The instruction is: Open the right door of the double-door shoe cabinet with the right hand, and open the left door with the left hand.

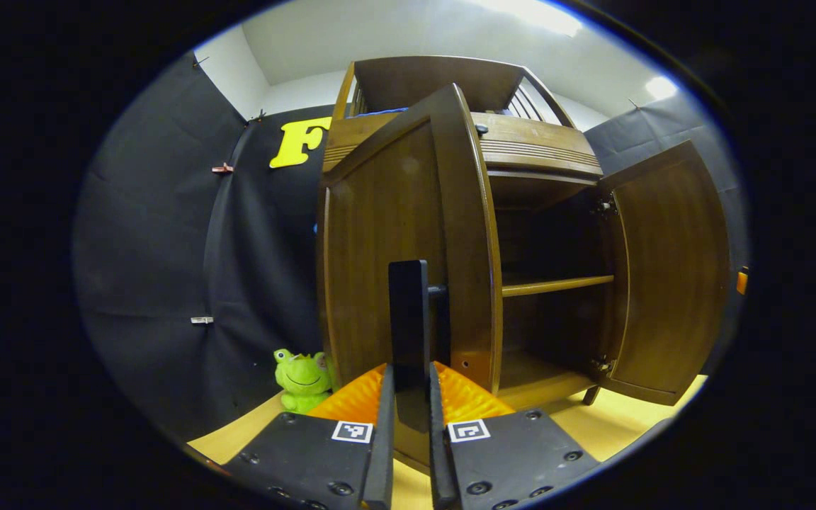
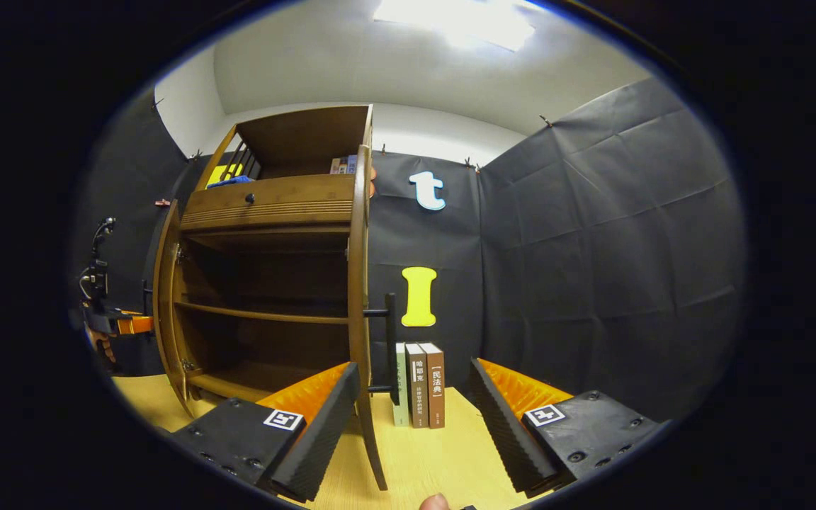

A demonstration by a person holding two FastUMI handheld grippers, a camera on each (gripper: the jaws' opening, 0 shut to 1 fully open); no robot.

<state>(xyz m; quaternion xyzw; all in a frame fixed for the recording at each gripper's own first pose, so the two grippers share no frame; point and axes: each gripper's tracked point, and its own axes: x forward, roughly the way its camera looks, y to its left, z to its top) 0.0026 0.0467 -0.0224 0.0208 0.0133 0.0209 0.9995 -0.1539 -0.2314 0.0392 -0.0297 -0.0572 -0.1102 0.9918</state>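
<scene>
The brown wooden shoe cabinet point(image 1: 542, 149) has both doors swung out. In the left gripper view the left door point(image 1: 387, 248) stands edge-on to me. My left gripper point(image 1: 410, 379) is shut on that door's black bar handle point(image 1: 408, 312). The right door point(image 1: 670, 276) hangs wide open at the right. In the right gripper view the right door point(image 2: 360, 283) is edge-on, its black handle point(image 2: 390, 340) just beyond and between the spread fingers. My right gripper point(image 2: 414, 368) is open and holds nothing. The left door point(image 2: 167, 297) and left gripper point(image 2: 125, 326) appear far left.
A green frog plush point(image 1: 302, 379) sits on the yellow floor point(image 1: 627, 432) left of the cabinet. Three books point(image 2: 422, 386) stand upright against the booth wall right of the right door. A wooden shelf point(image 1: 557, 285) crosses the dark inside. Items lie on the cabinet's top rack point(image 2: 295, 156).
</scene>
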